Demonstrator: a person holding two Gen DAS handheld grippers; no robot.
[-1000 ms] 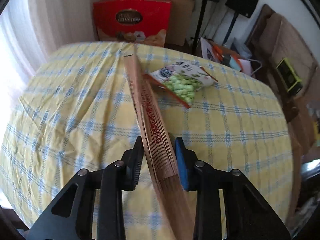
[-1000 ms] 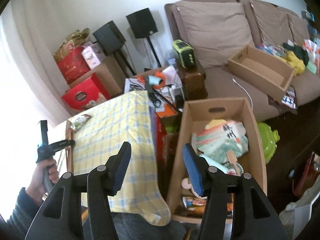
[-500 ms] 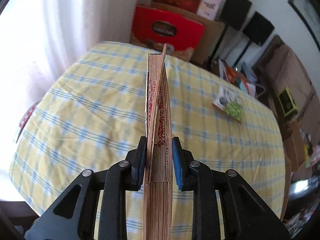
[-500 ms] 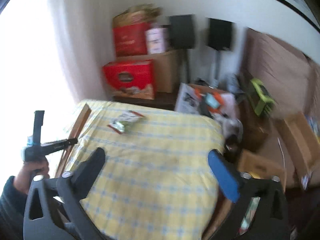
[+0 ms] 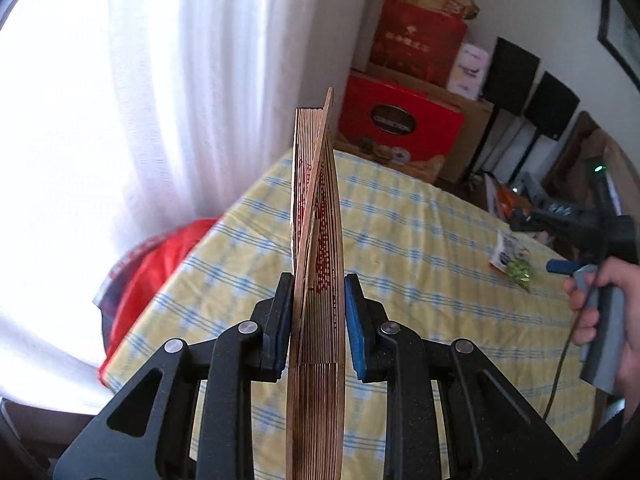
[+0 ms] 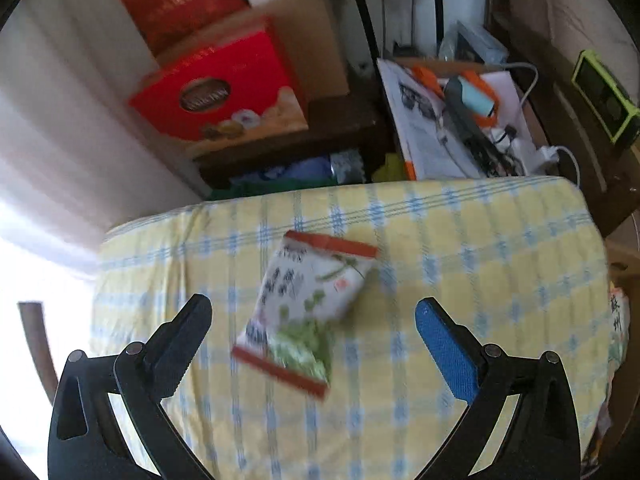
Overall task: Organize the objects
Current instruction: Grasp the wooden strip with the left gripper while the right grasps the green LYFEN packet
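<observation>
A folded wooden fan [image 5: 316, 200] with red markings stands edge-on between the pads of my left gripper [image 5: 316, 292], which is shut on it; the fan is held clear above the yellow checked table [image 5: 420, 280]. A snack bag [image 6: 316, 280] of green peas with red end seals lies flat on the table [image 6: 480, 280]. My right gripper [image 6: 314, 306] hovers just above the bag, jaws wide open on either side of it, not touching. In the left wrist view the same bag [image 5: 514, 258] lies at the right, near a hand [image 5: 600, 300] that holds the right gripper.
Red gift boxes [image 6: 216, 92] and cardboard cartons stand beyond the table's far edge. Papers, cables and an orange-and-teal tool [image 6: 460, 120] crowd the far right, beside a green device [image 6: 604, 96]. A white curtain [image 5: 160, 120] and a red bag [image 5: 152, 264] flank the table's left side.
My left gripper has raised the fan off the table and swung it toward the curtain. My right gripper has swept from the cardboard box near the sofa to over the snack bag, its jaws opening wide.
</observation>
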